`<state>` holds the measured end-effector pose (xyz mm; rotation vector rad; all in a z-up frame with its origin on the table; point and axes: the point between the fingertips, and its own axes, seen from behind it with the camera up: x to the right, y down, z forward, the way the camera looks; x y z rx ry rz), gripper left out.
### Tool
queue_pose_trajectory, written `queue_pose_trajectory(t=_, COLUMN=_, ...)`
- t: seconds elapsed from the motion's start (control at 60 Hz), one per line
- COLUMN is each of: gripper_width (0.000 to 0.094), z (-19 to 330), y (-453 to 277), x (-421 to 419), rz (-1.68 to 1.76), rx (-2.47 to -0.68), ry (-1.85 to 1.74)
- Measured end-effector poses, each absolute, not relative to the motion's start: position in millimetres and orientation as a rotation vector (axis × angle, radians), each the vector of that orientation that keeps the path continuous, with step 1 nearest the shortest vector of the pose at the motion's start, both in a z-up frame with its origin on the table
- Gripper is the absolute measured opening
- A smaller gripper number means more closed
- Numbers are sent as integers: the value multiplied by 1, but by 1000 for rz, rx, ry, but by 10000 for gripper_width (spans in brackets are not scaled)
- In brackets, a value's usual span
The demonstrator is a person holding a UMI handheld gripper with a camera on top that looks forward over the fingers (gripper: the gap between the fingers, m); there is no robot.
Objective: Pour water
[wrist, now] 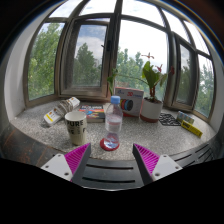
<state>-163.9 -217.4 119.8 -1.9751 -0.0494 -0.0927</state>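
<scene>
A clear plastic water bottle with a red base stands upright on the grey stone sill, just ahead of my fingers and roughly centred between them. Left of it stands a beige paper cup. My gripper is open, its magenta pads spread wide with nothing between them. The bottle is beyond the fingertips, apart from them.
A potted green plant in a white pot stands right of the bottle. A red-and-white box sits behind the bottle. A lying bottle or tube is at left, and small yellow and dark items at right. Bay windows close the back.
</scene>
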Motion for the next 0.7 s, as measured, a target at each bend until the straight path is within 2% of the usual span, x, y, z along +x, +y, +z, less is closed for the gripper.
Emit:
queue_pose_trajectory(t=0.317, gripper_width=859, z=141, y=-366, x=-181, rz=-151, rx=-1995, ry=20)
queue_pose_trajectory(t=0.7, gripper_width=856, z=145, y=-405, x=-187, rz=-162, rx=-1994, ry=23)
